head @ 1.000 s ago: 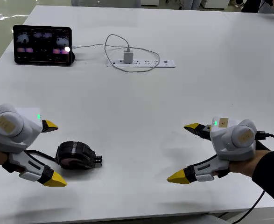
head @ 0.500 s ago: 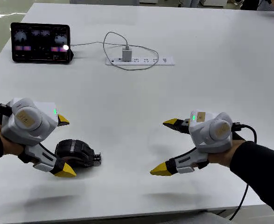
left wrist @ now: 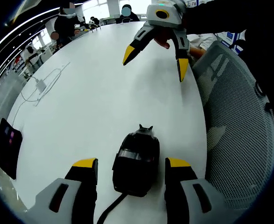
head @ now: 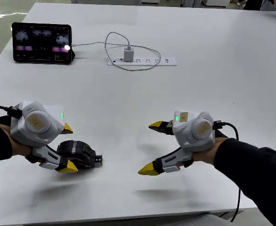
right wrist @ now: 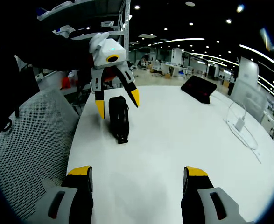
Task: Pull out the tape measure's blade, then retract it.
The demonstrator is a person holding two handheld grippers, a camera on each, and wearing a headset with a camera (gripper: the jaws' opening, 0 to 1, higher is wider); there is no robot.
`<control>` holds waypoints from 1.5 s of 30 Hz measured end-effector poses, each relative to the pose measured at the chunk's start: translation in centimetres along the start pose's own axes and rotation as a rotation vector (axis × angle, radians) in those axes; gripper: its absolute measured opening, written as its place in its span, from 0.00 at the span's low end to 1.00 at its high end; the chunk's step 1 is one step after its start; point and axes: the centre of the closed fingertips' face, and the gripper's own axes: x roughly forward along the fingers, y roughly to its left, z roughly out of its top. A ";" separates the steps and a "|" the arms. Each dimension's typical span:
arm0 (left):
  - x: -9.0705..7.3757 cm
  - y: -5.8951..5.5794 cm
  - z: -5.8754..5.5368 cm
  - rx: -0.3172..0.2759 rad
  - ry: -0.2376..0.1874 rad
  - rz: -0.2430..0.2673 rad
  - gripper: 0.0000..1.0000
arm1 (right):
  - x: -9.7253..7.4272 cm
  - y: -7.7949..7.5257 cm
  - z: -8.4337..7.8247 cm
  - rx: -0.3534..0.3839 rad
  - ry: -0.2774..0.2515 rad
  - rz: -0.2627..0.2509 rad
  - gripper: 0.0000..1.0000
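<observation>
Setting: White workbench, smooth and matte, in a wide, brightly lit hall; a dark tablet and a white power strip sit near its far edge.
Tape measure: We find the tape measure resting near the table's front left, its hook pointing toward the right gripper.
Left gripper: The left gripper straddles the case, yellow-tipped jaws spread to either side, not visibly touching it.
Right gripper: The right gripper hovers well apart, jaws spread wide, holding nothing.
Make: Black rounded case, seemingly ribbed hard plastic.
Handling: We judge the case rigid and fairly weighty, the blade thin and springy; clamp the case's flat sides, pinch the hook.
</observation>
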 end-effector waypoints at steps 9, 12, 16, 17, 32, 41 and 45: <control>0.4 -0.2 0.3 0.018 -0.008 -0.008 0.35 | 1.9 0.3 1.0 -0.016 0.002 0.031 0.73; 0.6 -0.4 0.2 0.032 -0.002 -0.017 0.33 | 2.5 0.5 1.1 -0.025 0.006 0.041 0.71; 0.6 -0.5 0.1 0.051 0.002 -0.007 0.33 | 3.6 1.0 1.4 -0.038 0.012 0.062 0.66; 0.6 -0.5 0.1 0.066 -0.002 -0.004 0.33 | 3.8 1.1 1.5 -0.041 0.014 0.067 0.66; 0.8 -0.3 0.1 0.023 -0.051 -0.009 0.32 | 8.2 3.0 2.0 -0.085 0.065 0.142 0.48; 1.0 -0.3 0.1 0.028 -0.039 -0.012 0.32 | 9.7 3.1 2.4 -0.100 0.072 0.165 0.35; 1.0 -0.3 0.2 0.022 -0.038 -0.015 0.32 | 10.3 3.1 2.2 -0.086 0.086 0.176 0.30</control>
